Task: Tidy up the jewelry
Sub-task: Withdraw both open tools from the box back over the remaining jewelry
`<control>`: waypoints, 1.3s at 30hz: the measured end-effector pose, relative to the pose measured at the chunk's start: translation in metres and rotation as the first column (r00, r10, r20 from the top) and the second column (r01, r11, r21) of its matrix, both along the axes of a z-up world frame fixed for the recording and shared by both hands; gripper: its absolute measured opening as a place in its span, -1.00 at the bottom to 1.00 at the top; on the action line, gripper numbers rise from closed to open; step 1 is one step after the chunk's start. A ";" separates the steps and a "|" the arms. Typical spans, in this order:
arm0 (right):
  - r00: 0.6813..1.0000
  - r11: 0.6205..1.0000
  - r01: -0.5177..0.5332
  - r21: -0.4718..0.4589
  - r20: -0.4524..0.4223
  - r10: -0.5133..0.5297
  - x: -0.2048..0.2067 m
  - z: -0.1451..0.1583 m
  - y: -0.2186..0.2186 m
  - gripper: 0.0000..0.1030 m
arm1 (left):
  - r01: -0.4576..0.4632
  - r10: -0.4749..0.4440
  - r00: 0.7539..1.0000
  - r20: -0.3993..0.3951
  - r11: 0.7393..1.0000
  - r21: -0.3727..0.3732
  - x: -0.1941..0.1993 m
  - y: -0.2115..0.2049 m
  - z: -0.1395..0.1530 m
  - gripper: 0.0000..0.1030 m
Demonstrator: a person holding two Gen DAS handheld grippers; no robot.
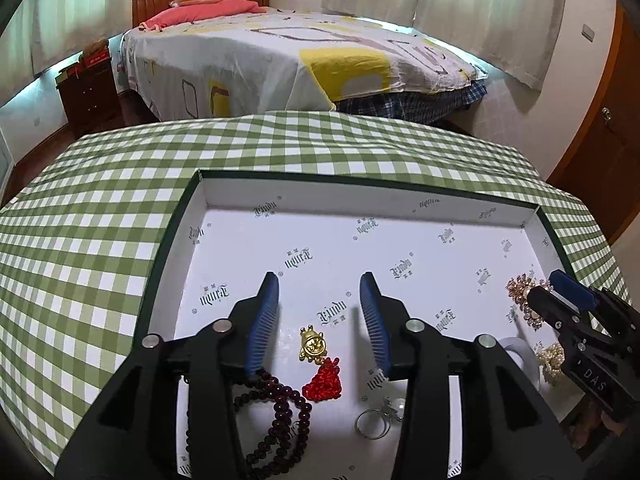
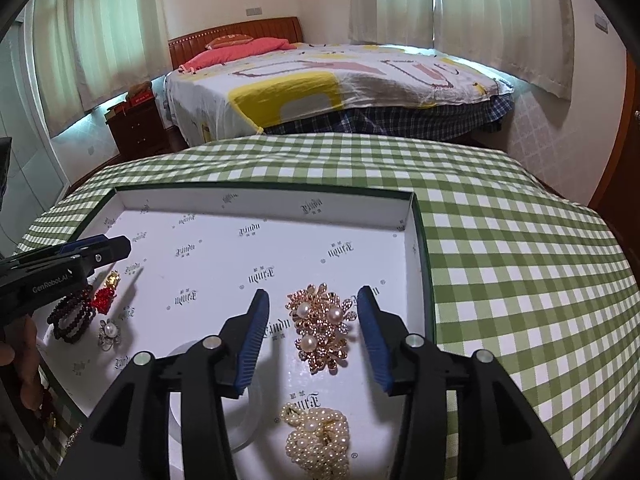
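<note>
So both jaws are spread wide: left hand-held gripper point(image 1: 319, 312) is hung over the gold charm with red tassel point(image 1: 318, 364), right hand-held gripper point(image 2: 312, 330) over the pearl brooch point(image 2: 320, 326), all inside the box lid point(image 2: 416, 264). Jaws should be lowered squarely, then closed gently.

Left hand-held gripper point(image 1: 319, 320): black plastic frame, blue ribbed finger pads point(image 1: 262, 322), round silver screws at joints, white "GenRobot.AI" lettering on side. Right hand-held gripper point(image 2: 313, 338): same black frame, blue pads, silver screws, "DAS" embossed on side. Bare skin of left hand point(image 2: 24, 364) behind frame.
</note>
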State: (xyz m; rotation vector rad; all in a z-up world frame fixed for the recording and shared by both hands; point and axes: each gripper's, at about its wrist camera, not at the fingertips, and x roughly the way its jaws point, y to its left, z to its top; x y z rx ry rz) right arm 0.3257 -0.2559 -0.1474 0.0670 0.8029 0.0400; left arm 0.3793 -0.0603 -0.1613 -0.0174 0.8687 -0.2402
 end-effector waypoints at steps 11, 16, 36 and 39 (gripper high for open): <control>0.995 1.000 -0.008 -0.015 0.098 0.009 -0.020 0.031 0.010 0.08 | 0.005 -0.003 0.995 0.104 1.000 -0.023 -0.026 0.002 0.033 0.14; 0.990 1.000 -0.010 -0.011 0.140 0.012 -0.037 0.048 0.013 0.10 | -0.002 0.005 0.985 0.173 1.000 -0.021 -0.048 0.007 0.057 0.15; 0.979 1.000 -0.030 -0.007 0.201 0.031 -0.133 0.060 0.033 0.13 | -0.081 0.082 0.960 0.266 0.997 -0.013 -0.162 0.046 0.066 0.24; 0.981 0.999 -0.032 -0.003 0.193 0.032 -0.146 0.053 0.033 0.13 | -0.094 0.094 0.964 0.248 0.996 -0.011 -0.175 0.051 0.056 0.24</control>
